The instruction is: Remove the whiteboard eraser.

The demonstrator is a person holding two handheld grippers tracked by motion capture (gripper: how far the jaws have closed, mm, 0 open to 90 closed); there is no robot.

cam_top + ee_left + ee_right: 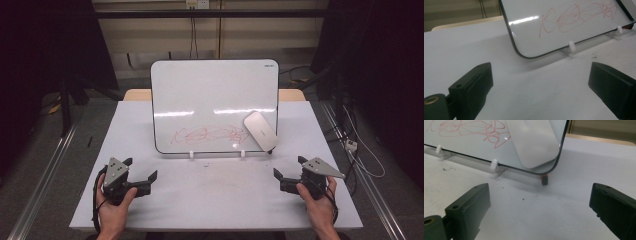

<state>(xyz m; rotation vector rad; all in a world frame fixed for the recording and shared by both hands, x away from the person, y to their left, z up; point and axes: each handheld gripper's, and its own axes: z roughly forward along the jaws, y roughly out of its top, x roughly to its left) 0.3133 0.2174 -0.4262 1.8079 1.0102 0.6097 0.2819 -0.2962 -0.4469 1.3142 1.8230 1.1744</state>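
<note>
Resting near the front left corner of the table [150, 210], the left claw [142, 175] stood released and empty, aimed at the whiteboard [200, 95]. This board leaned on two white clips at the table's middle, so its red scribble [207, 134] faced the person. A white eraser [260, 130] clung to its lower right corner, probably by magnet. The right claw [288, 168], near the front right corner, was released too, pointing toward the eraser.

White table [100, 165] on grey floor [40, 165], beige wall [150, 35], dark curtains [45, 45] either side
</note>
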